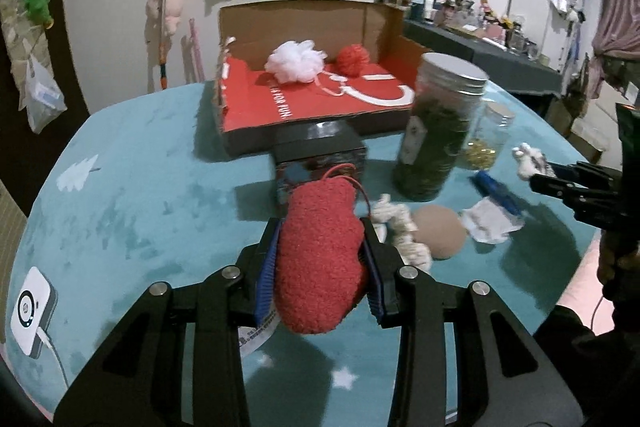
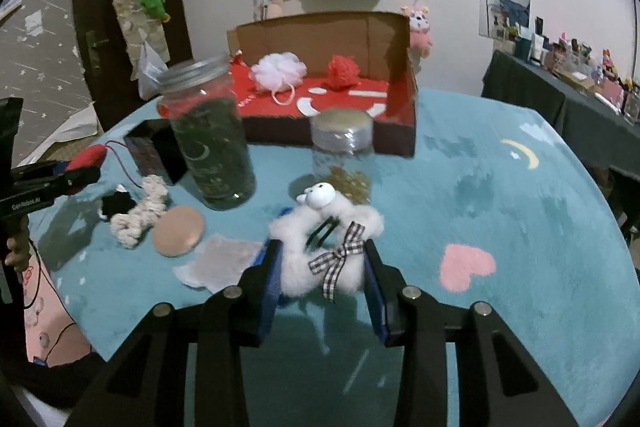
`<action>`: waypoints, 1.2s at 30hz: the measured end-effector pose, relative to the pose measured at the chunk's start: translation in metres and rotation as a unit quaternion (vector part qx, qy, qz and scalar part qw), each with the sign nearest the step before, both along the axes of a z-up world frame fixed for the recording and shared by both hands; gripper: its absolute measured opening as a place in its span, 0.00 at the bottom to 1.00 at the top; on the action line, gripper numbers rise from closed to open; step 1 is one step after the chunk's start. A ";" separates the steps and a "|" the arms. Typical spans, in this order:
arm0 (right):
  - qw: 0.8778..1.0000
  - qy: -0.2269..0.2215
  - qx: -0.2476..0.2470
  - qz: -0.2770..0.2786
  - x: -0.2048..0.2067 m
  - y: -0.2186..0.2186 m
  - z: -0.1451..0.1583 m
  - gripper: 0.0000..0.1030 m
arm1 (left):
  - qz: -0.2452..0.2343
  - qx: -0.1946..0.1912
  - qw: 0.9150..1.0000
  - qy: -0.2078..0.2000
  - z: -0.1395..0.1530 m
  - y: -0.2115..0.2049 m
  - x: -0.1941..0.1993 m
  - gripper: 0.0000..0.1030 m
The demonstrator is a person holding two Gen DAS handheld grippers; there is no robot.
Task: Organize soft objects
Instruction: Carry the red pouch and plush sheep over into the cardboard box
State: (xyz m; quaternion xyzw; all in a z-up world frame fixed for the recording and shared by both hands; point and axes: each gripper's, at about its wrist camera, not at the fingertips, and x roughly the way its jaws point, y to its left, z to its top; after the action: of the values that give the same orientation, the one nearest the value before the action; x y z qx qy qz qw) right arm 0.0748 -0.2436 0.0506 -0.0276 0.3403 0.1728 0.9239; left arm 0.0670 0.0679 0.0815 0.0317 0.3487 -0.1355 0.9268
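**Red fuzzy sock and fluffy sheep both in the claws, box waiting beyond**

Red fuzzy sock point(image 1: 320, 263) sits low centre in the left wrist view, clenched between the blue pads of the left gripper point(image 1: 322, 259), its toe poking forward with a thin red cord trailing off the top. Over on the right wrist view, the right gripper point(image 2: 322, 267) is clamped on the white plush sheep point(image 2: 324, 247), checked bow dangling at centre frame.

Both loads need to clear the tall jar of green stuff point(image 1: 436, 131) and the small lidded jar point(image 2: 342, 151) mid-frame, so carry them high and go around, then let go over the red floor of the cardboard box point(image 1: 304, 23), upper centre, beside the white pouf point(image 1: 296, 61) and red pouf point(image 1: 352, 58).

Only the right view shows the sheep's face and the small jar in full. Only the left view shows the sock's label, probably a care tag, though it is blurred. Rope knot point(image 2: 140, 213) and beige sponge puff point(image 2: 178, 231) remain on the teal cloth point(image 2: 500, 195).
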 end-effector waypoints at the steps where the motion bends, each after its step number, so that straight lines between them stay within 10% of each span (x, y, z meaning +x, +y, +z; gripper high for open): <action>1: 1.000 -0.001 0.002 0.004 -0.001 0.002 0.002 0.39 | -0.002 -0.002 1.000 -0.001 0.001 -0.002 -0.001 0.34; 18: 0.999 -0.007 0.013 0.038 -0.011 0.022 0.006 0.39 | -0.047 -0.019 0.999 0.005 0.001 -0.035 -0.007 0.34; 36: 1.000 0.012 0.009 -0.010 0.000 -0.016 0.000 0.39 | 0.053 -0.007 0.999 0.009 0.006 0.041 0.002 0.34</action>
State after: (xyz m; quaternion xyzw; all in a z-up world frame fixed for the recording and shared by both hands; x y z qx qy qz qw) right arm 0.0748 -0.2593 0.0505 -0.0136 0.3502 0.1673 0.9215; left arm 0.0690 0.1087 0.0878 0.0055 0.3576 -0.0885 0.9296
